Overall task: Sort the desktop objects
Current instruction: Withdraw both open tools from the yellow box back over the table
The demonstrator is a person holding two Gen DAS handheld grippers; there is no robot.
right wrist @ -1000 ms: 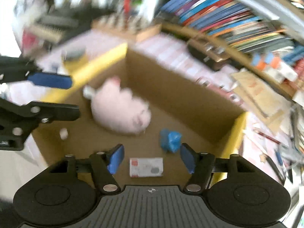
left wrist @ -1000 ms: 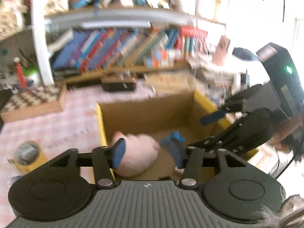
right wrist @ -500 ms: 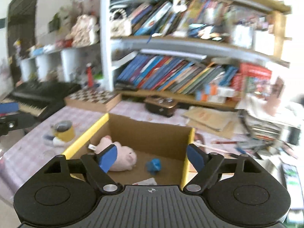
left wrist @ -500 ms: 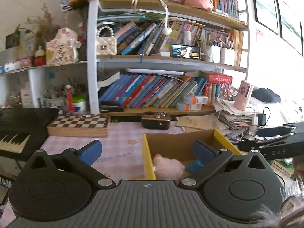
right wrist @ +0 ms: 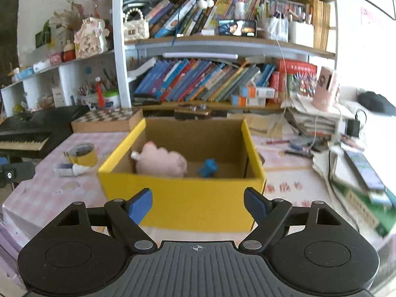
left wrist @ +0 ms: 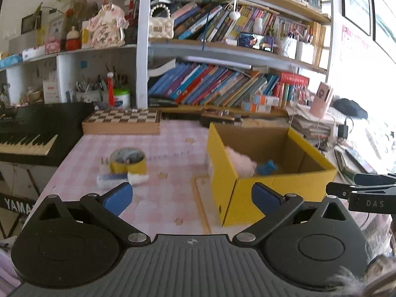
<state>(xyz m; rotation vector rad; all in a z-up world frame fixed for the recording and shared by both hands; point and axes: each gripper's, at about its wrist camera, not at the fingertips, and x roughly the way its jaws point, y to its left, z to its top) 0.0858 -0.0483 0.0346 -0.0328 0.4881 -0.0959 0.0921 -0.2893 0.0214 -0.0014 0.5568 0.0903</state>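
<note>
Since the earlier frames both grippers had pulled back out of the yellow-sided cardboard box (right wrist: 180, 198) to in front of it, and both had spread wider. Left to right: the left gripper (left wrist: 191, 196) stood fully apart with nothing between its blue pads, over the pink checked tablecloth (left wrist: 158, 198). Ahead of it lay the yellow roll of tape (left wrist: 128, 161), lying flat with its hole facing up, and just in front a small white-and-blue tube-like item (left wrist: 116, 179), blurred, its long axis running roughly left-right across the cloth. Right of that sat the box, holding the pink plush toy (right wrist: 160, 162) on its side, long axis left-right, white tag end toward the left wall, with a small blue crumpled object (right wrist: 208, 168) just beside it. The right gripper (right wrist: 198, 204) was also apart and empty, facing the box's front wall. Risks, as a guess: the tube is low and may roll or skid off the pads; a grab at the tape could nudge the tube; a low carry could clip the box rim and shift it.
</note>
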